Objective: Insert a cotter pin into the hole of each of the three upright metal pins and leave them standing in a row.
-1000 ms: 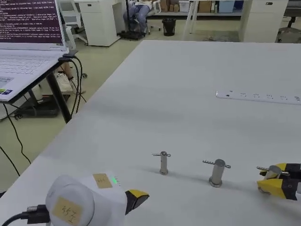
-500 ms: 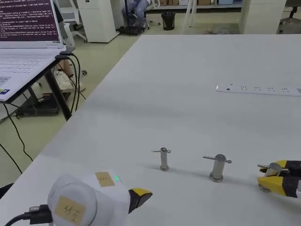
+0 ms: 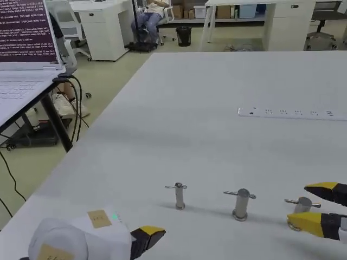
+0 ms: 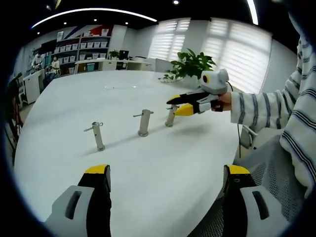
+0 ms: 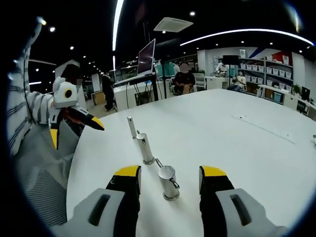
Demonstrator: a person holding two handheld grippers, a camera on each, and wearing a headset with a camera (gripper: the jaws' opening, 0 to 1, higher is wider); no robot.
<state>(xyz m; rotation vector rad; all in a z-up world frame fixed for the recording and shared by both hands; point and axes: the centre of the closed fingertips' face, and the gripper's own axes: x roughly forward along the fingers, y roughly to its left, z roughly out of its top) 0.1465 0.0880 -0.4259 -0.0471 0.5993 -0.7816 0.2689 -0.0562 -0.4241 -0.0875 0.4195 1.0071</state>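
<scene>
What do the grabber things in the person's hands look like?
Both match: the left gripper and right gripper have black fingers with yellow tips, on pale grey bases with a slot-shaped hole. The left one's white body carries a tan sticker and a small green light. The person wears a white sleeve with dark stripes.

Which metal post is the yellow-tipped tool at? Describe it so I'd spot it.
On the white table, find the row of three upright metal pins. It is the right-hand end pin, standing between the yellow jaws of the open right gripper; the others stand free.
</scene>
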